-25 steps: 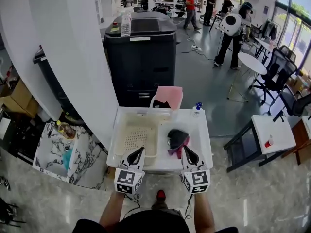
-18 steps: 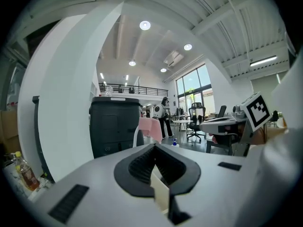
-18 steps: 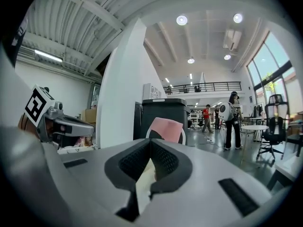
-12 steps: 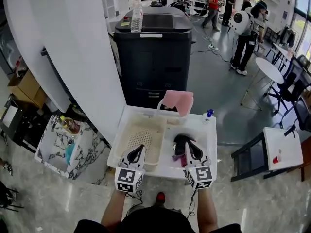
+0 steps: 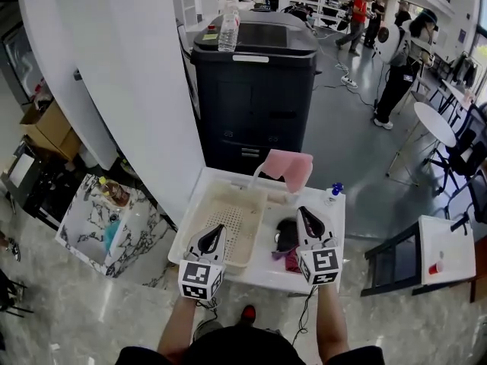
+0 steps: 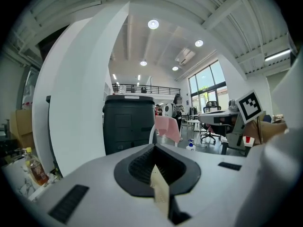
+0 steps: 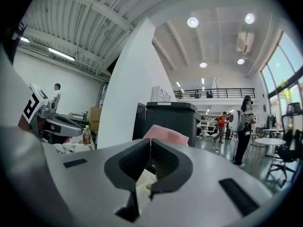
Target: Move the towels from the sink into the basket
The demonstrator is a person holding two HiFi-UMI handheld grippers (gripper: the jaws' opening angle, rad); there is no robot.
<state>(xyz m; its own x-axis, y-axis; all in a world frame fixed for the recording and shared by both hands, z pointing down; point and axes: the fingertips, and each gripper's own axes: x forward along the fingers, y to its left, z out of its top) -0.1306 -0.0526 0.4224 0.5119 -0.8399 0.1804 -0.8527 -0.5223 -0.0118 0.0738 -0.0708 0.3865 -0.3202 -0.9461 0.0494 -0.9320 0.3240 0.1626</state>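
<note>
A dark towel (image 5: 286, 234) and a magenta towel (image 5: 291, 261) lie bunched in the white sink (image 5: 335, 230), right of the beige slotted basket (image 5: 228, 217). A pink towel (image 5: 291, 167) hangs over a white pipe at the sink's back; it shows ahead in the left gripper view (image 6: 166, 128) and close ahead in the right gripper view (image 7: 165, 135). My left gripper (image 5: 219, 229) is shut and empty over the basket's near edge, its jaws (image 6: 154, 146) meeting. My right gripper (image 5: 303, 211) is shut and empty above the sink, just right of the dark towel, tips (image 7: 150, 140) together.
A black copier (image 5: 255, 90) with a water bottle (image 5: 229, 27) on top stands behind the sink. A white pillar (image 5: 122, 90) rises at the left. A blue-capped bottle (image 5: 332, 192) sits on the sink's back right corner. People stand far back.
My right gripper has moved forward over the sink, from the near rim to beside the dark towel. The left gripper has crept forward over the basket's edge. Both stayed shut.
</note>
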